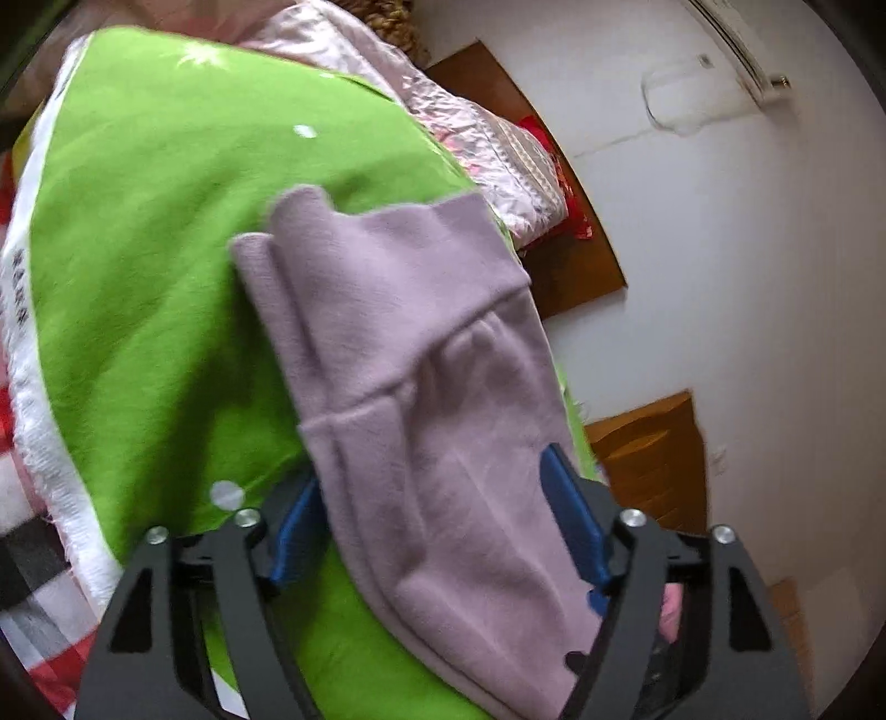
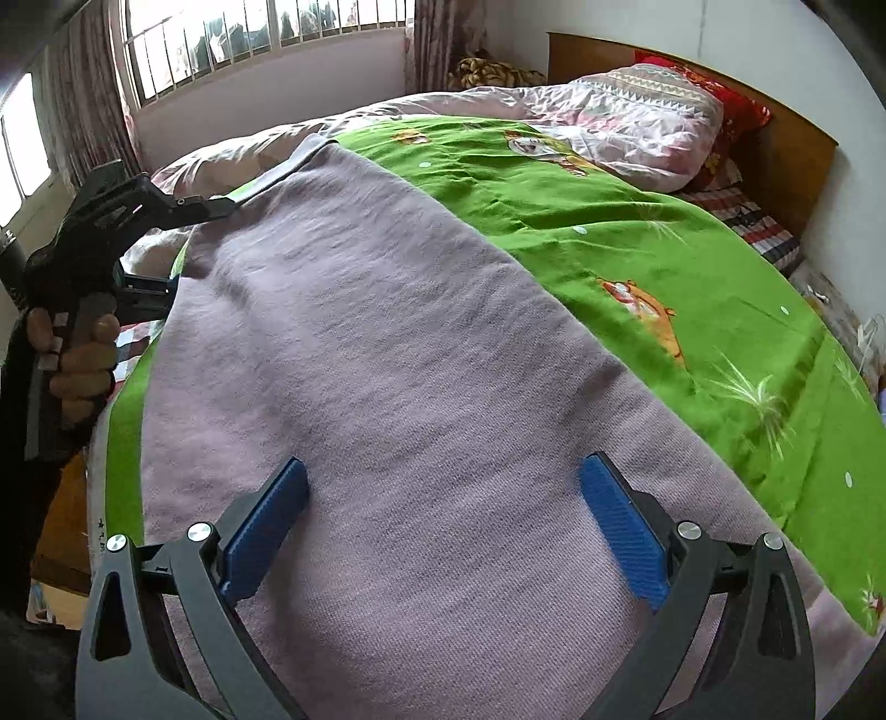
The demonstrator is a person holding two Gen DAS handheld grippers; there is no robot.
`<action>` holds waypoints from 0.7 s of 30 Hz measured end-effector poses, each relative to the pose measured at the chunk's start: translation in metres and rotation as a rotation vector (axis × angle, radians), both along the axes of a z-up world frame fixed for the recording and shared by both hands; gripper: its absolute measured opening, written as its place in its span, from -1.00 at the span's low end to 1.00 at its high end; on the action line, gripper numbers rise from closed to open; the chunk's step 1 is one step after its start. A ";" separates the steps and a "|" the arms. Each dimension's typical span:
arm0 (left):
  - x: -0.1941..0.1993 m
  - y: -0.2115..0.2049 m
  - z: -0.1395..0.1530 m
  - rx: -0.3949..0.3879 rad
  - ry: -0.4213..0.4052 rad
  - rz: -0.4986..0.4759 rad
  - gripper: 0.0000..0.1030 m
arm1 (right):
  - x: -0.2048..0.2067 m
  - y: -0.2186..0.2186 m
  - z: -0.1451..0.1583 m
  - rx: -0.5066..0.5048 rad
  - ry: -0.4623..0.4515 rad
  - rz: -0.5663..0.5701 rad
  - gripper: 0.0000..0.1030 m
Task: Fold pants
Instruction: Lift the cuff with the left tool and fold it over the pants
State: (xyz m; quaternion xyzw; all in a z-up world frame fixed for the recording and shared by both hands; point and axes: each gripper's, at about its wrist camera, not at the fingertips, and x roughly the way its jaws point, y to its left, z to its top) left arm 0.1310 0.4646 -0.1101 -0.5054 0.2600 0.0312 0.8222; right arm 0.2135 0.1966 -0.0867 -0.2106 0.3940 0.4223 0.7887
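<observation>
Between the left gripper's half-spread fingers lies the waistband end of the lilac pants, apparently not yet pinched; the right gripper's fingers gape wide over them, holding nothing. Folding on the bed looks barely begun.

The left wrist camera sat just behind its tool, close above the lilac pants, and faced along the green blanket toward the wooden headboard and the white wall; the picture was rolled, so the bed ran tilted across it. The right wrist camera looked down over its own tool from very near the pants, facing up the bed toward the window and the headboard. Both views shared the pants, the green blanket, the pink quilt and the headboard. The right view also took in the left tool at its left edge, with the hand on its grip.
</observation>
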 end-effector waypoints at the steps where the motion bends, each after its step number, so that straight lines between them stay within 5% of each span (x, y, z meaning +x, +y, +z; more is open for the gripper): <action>1: 0.003 -0.003 0.003 0.020 0.015 -0.012 0.40 | 0.000 0.000 0.000 0.000 0.000 0.000 0.87; 4: 0.010 0.003 0.004 0.006 0.029 -0.017 -0.24 | 0.000 0.000 0.000 0.000 0.000 0.000 0.88; 9: 0.014 0.032 -0.014 -0.147 -0.067 0.023 -0.14 | 0.000 0.000 0.000 0.006 -0.002 0.002 0.88; 13: 0.015 0.030 -0.014 -0.094 -0.048 0.034 -0.69 | 0.001 -0.001 0.000 0.018 0.014 0.016 0.89; 21: 0.019 0.026 0.005 0.021 -0.029 0.018 -0.72 | -0.005 0.000 -0.002 -0.001 -0.004 0.057 0.92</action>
